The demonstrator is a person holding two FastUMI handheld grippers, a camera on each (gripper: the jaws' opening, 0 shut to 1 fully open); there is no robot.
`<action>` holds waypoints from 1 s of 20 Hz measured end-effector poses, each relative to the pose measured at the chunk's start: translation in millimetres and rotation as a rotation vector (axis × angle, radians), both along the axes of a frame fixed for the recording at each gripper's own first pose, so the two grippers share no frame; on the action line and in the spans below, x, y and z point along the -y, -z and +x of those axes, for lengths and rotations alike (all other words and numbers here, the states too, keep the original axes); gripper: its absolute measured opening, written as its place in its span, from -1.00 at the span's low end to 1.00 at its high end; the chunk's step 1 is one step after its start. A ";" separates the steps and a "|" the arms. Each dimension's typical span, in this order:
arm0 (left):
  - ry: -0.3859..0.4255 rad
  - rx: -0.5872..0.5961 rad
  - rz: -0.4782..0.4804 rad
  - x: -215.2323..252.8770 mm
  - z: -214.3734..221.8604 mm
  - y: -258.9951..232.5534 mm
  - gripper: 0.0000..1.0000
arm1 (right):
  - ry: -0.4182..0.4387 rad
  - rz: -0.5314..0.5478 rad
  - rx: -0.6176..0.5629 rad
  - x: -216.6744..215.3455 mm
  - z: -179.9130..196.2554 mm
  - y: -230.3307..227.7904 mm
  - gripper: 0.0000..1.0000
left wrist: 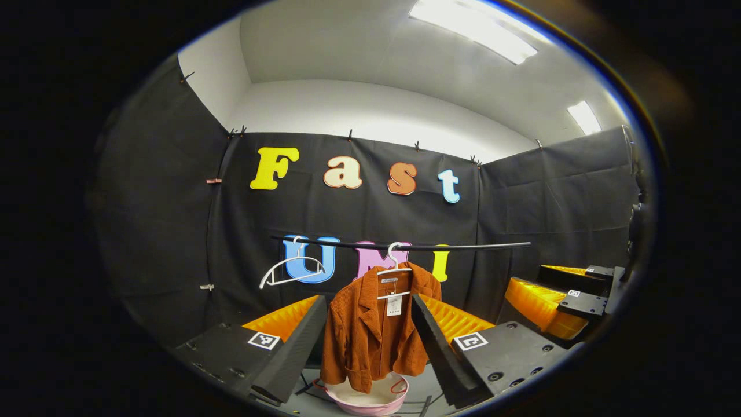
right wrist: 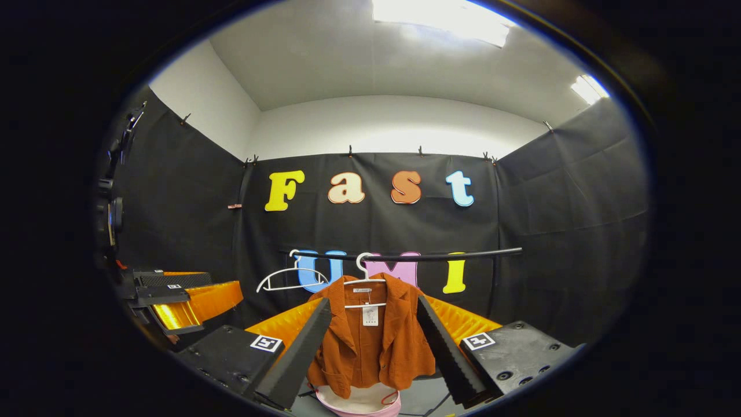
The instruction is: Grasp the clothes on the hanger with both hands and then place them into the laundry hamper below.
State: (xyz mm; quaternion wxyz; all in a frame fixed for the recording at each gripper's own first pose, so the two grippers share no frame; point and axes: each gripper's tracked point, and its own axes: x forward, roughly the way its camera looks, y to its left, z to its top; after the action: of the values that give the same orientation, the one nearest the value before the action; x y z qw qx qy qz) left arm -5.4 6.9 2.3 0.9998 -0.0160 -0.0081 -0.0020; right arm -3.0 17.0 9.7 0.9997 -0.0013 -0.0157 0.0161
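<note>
An empty white hanger (left wrist: pixel 291 270) hangs beside the rust jacket (left wrist: pixel 373 327) above the pink hamper (left wrist: pixel 370 399), both grippers' fingers (left wrist: pixel 292 347) spread.

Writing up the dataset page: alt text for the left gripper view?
A rust-orange corduroy jacket hangs on a white hanger from a black rail, above a pink laundry hamper. The left gripper, open, frames it; an empty white hanger hangs leftward.

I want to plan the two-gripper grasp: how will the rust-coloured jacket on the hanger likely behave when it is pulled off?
The jacket hangs in soft folds, so it is probably floppy and will sag between the grippers. Its ribbed cloth looks grippy rather than slippery. The thin white hanger hooks loosely on the rail, so it may swing or come along. The hamper sits right below.
</note>
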 end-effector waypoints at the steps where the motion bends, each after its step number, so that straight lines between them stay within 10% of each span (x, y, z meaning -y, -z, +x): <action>1: 0.003 0.000 -0.002 -0.7 -0.8 -0.1 0.86 | 0.001 -0.005 -0.001 -0.5 -0.7 1.3 0.93; 20: 0.139 -0.066 -0.040 -24.1 25.7 45.8 0.87 | 0.073 -0.033 -0.078 -32.8 13.8 48.4 0.94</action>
State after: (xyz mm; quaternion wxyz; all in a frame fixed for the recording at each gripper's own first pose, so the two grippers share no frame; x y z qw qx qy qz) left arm 20.3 30.9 -43.5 0.9965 -0.0365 0.0261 -0.0706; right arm 10.9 49.9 -38.7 0.9994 -0.0175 0.0236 -0.0200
